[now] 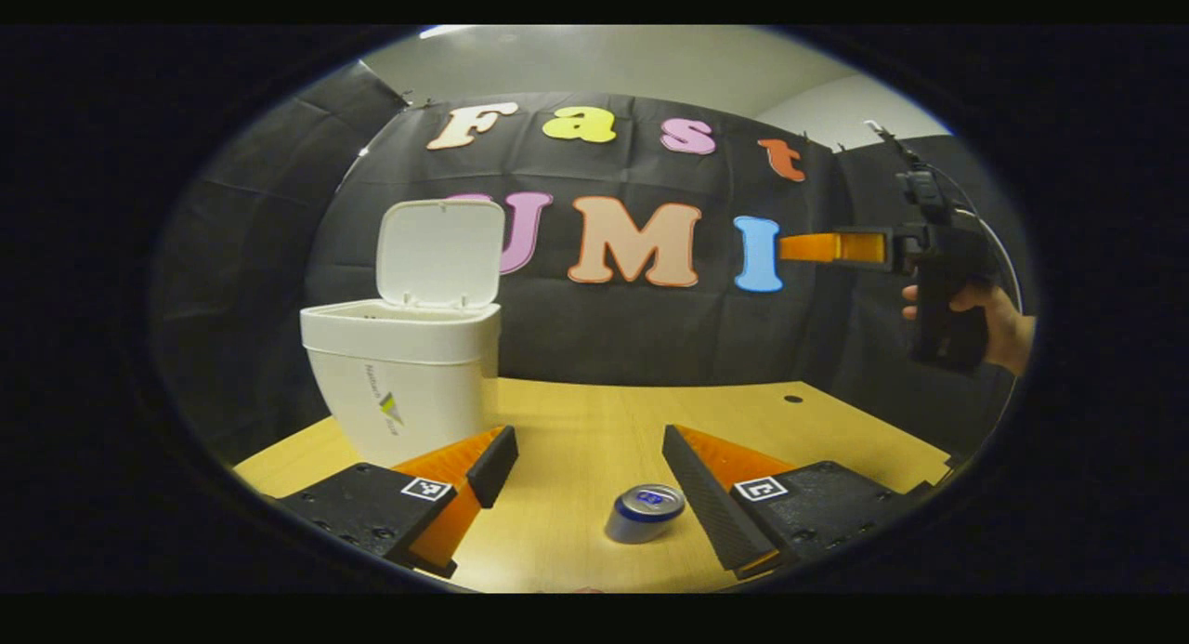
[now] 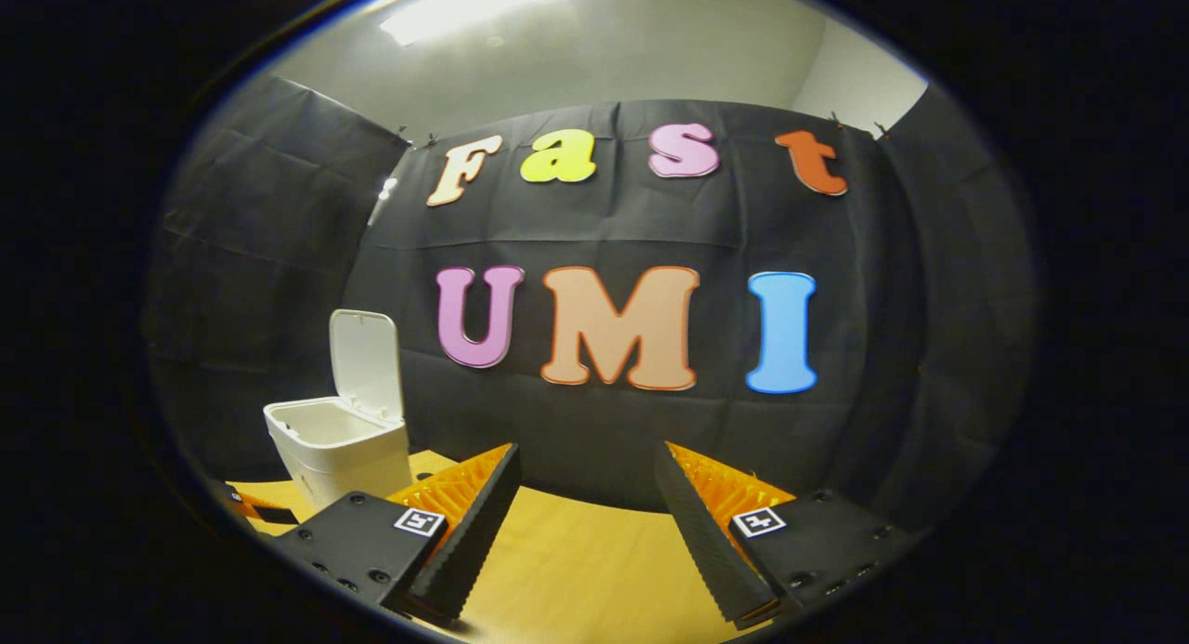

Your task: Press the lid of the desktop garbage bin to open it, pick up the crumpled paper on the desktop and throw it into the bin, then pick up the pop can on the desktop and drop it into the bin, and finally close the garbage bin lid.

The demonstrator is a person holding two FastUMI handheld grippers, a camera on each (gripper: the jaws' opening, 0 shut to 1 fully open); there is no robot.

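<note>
On the table (image 1: pixel 576 421), the pop can (image 1: pixel 645 512) stood between the spread fingers of the left gripper (image 1: pixel 587 467); the bin (image 1: pixel 401 374) lid (image 1: pixel 440 252) was up. The right gripper (image 2: pixel 585 495) was spread too, holding nothing.

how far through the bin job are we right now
Done: the bin has its lid standing open, and no crumpled paper lies on the visible desktop. In hand: the open left gripper straddles the upright pop can. Left: grasp and drop it, then close the lid.

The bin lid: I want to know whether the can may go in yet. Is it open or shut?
Open. The bin lid stands upright behind the bin, whose mouth is uncovered; the can is on the table.
</note>
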